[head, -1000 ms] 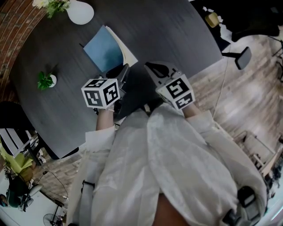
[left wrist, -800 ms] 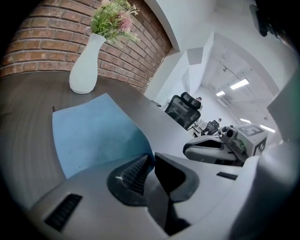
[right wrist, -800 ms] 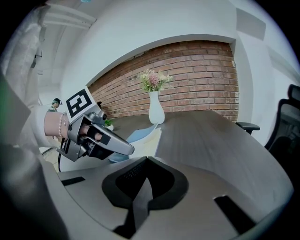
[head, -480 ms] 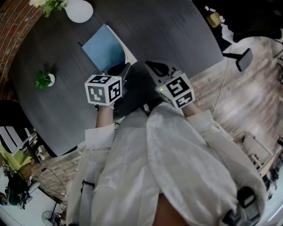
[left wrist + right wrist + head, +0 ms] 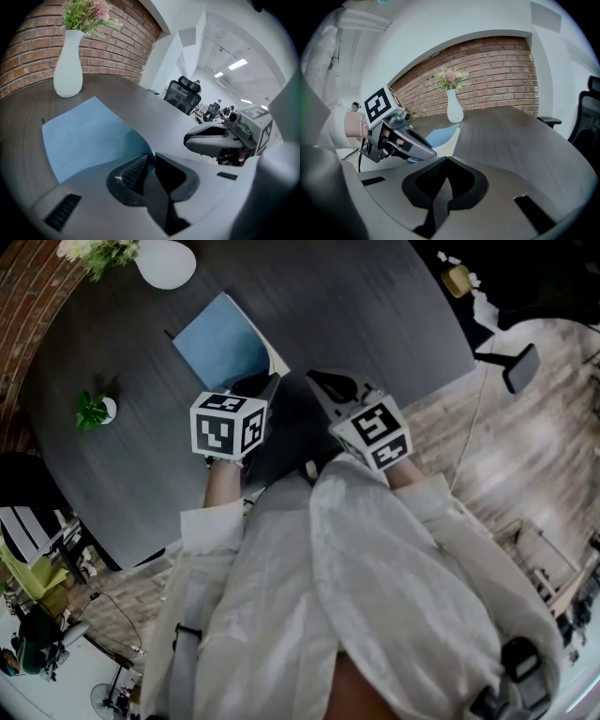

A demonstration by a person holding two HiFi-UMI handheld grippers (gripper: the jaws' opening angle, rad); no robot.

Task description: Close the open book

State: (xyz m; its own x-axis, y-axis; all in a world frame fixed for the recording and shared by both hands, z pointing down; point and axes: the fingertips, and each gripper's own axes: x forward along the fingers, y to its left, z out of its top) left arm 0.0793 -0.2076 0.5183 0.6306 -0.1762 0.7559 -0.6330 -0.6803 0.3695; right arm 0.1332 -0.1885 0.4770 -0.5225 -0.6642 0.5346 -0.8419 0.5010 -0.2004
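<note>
A book with a blue cover (image 5: 220, 343) lies on the dark round table (image 5: 375, 315), with cream pages showing along its right edge. My left gripper (image 5: 267, 385) sits at the book's near corner. In the left gripper view the blue cover (image 5: 84, 136) curls up into the left gripper (image 5: 151, 159). Its jaws have just been opening slightly, and the cover's corner is still pinched between them. My right gripper (image 5: 319, 381) hovers just right of the book, shut and empty (image 5: 446, 161). The right gripper view shows the book (image 5: 440, 136) beyond the left gripper (image 5: 431, 151).
A white vase (image 5: 167, 261) with flowers stands at the table's far edge behind the book. At the left is a small potted plant (image 5: 96, 411). An office chair (image 5: 516, 362) stands off the table's right side, and a brick wall (image 5: 112, 47) runs behind the table.
My left gripper has rolled, and its marker cube has shifted up and right toward the book. The right gripper and the book have stayed put.
</note>
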